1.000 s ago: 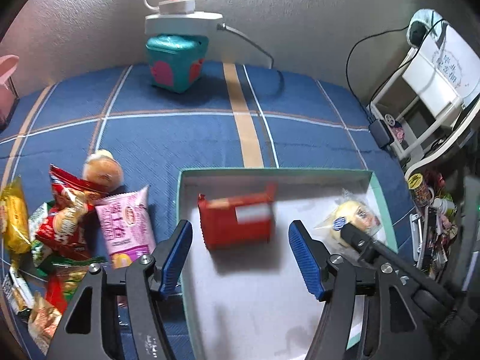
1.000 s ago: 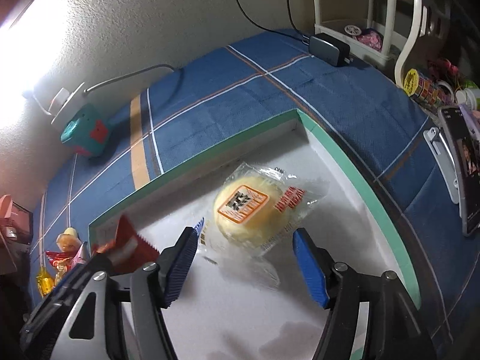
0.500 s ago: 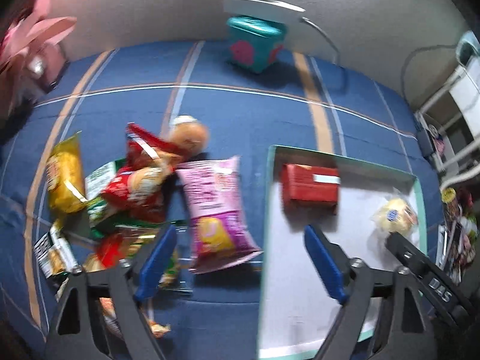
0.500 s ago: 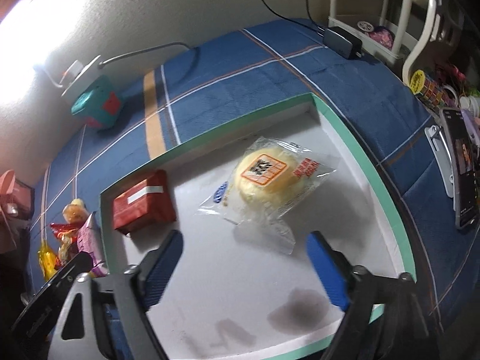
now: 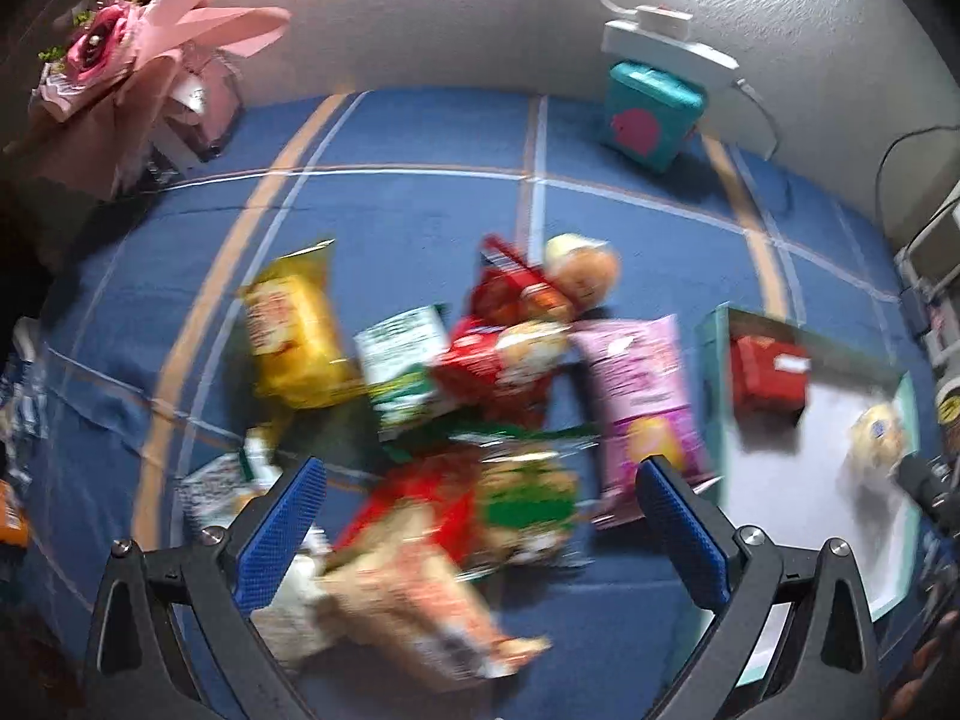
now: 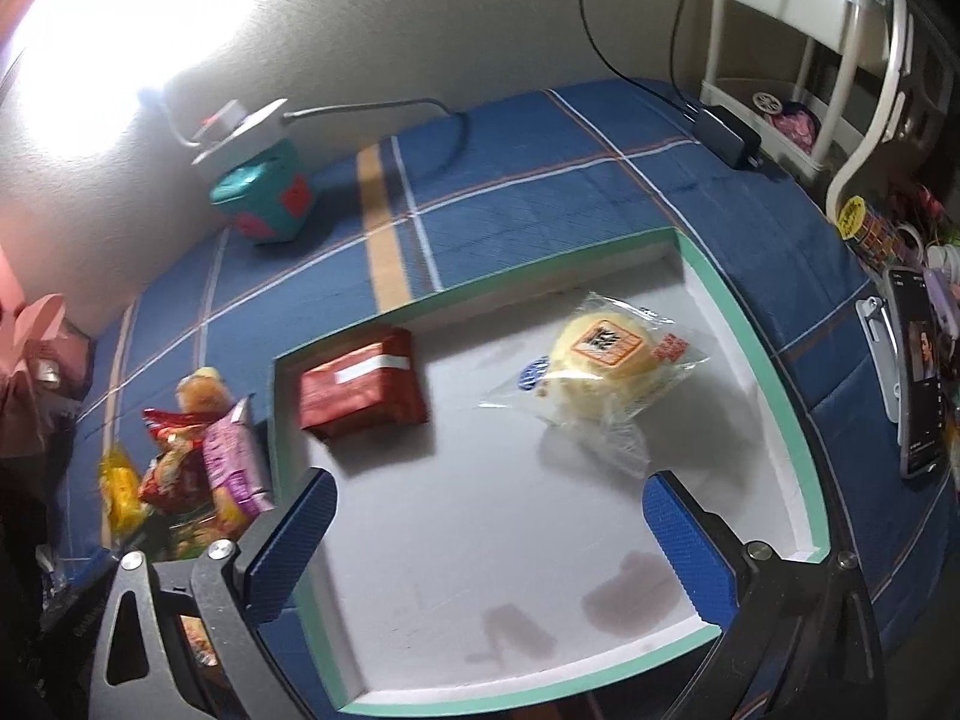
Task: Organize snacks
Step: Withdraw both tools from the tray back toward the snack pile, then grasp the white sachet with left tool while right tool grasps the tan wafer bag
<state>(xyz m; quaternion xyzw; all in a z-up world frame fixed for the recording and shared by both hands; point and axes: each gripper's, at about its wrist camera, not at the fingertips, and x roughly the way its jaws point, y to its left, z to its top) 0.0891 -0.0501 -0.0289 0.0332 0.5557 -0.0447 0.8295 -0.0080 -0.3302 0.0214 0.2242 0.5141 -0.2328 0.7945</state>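
Left view: heavy motion blur on snack pile (image 5: 456, 396); dim, dark vignette. Right view: sharper; blown-out glare upper left on wall (image 6: 540, 18); soft shadows in tray (image 6: 816, 438); strong fisheye bending at edges.

Bare white floor across near half of green-rimmed tray (image 6: 774, 360), red packet (image 6: 360, 387) and wrapped bun (image 6: 606, 360) obstructing far half, dense snack pile (image 5: 468, 396) blocking cloth left of tray

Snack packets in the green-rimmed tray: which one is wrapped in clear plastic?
The round yellow bun, on the tray's right side. Its wrapper is see-through; the other packet, the red pack at the left, is opaque.
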